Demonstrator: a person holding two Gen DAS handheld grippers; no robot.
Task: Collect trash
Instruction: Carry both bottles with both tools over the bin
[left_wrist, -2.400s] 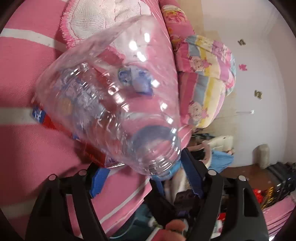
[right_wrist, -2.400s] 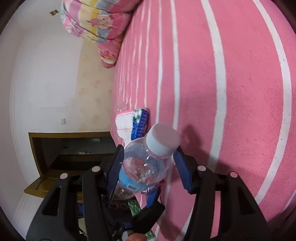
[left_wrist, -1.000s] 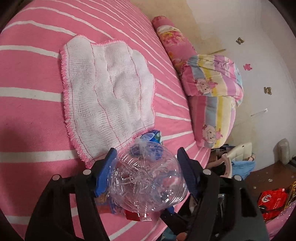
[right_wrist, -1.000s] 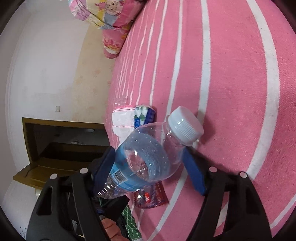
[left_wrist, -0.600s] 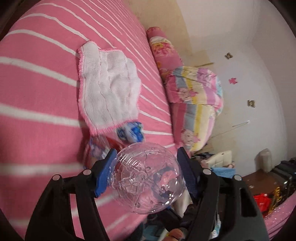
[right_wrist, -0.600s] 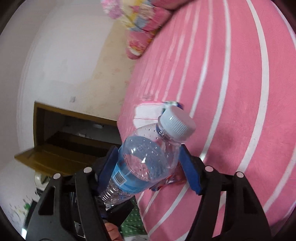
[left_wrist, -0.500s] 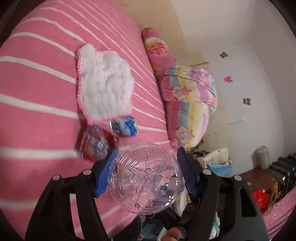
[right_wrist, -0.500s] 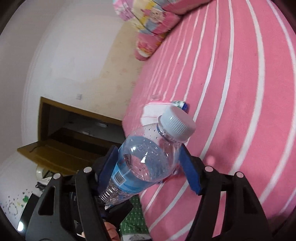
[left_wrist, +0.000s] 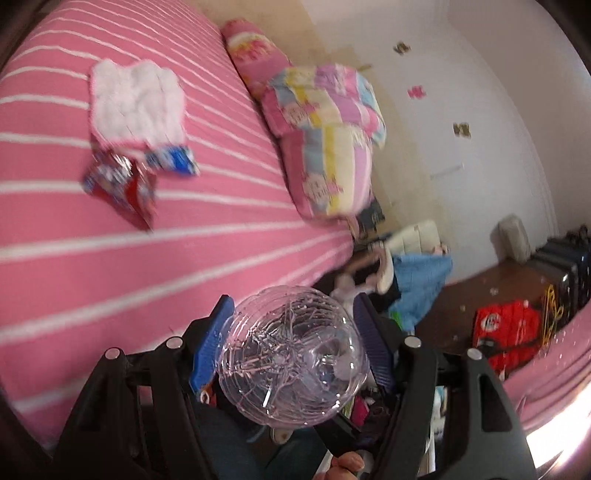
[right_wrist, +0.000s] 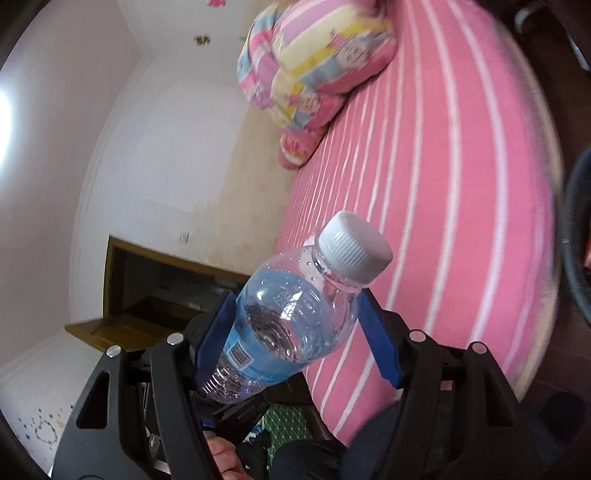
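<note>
The left tongs (left_wrist: 293, 332) are clenching an empty clear bottle (left_wrist: 291, 354) by its ribbed body, base toward the camera. The right tongs (right_wrist: 297, 325) are gripping a capped bottle (right_wrist: 295, 317) across its blue label, cap pointing away. Both are being held off the bed (left_wrist: 110, 240), out past its edge. Each is probably feather-light, thin-walled and slick; a hard squeeze would likely buckle the wall, so the stiffer ribbed or labelled band is the sounder place to hold. A red wrapper (left_wrist: 122, 188) and a blue wrapper (left_wrist: 171, 162) are lying on the bed, just beside a white cloth (left_wrist: 136, 99). Floor clutter is sitting beyond the bed.
</note>
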